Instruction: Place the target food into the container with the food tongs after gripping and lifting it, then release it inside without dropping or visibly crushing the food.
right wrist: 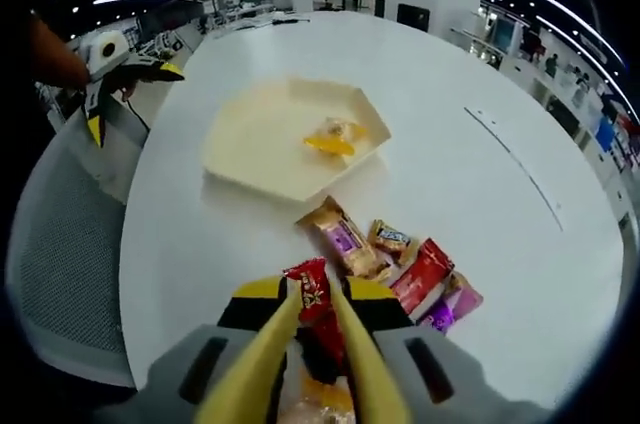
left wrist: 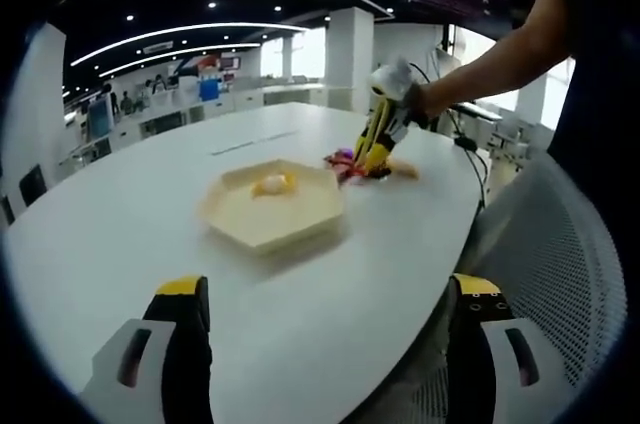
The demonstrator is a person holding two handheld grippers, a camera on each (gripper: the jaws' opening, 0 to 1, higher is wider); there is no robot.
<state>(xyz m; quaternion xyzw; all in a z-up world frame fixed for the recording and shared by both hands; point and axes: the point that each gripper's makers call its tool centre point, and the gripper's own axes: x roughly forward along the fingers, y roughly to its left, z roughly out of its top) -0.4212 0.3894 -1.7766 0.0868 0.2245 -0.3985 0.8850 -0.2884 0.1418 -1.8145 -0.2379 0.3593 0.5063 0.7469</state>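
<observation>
My right gripper is shut on yellow food tongs, and their arms pinch a red snack packet at the near edge of a pile of wrapped snacks. In the left gripper view, a hand holds that right gripper low over the same pile. A cream hexagonal tray lies just beyond the pile, with a yellow food piece inside. That tray sits mid-table ahead of my left gripper, which is open, holds nothing, and hovers at the table's near edge.
A large white oval table carries everything. A grey mesh chair stands at its edge beside the person's arm. My left gripper appears at the far left past the tray. Office desks and pillars lie beyond the table.
</observation>
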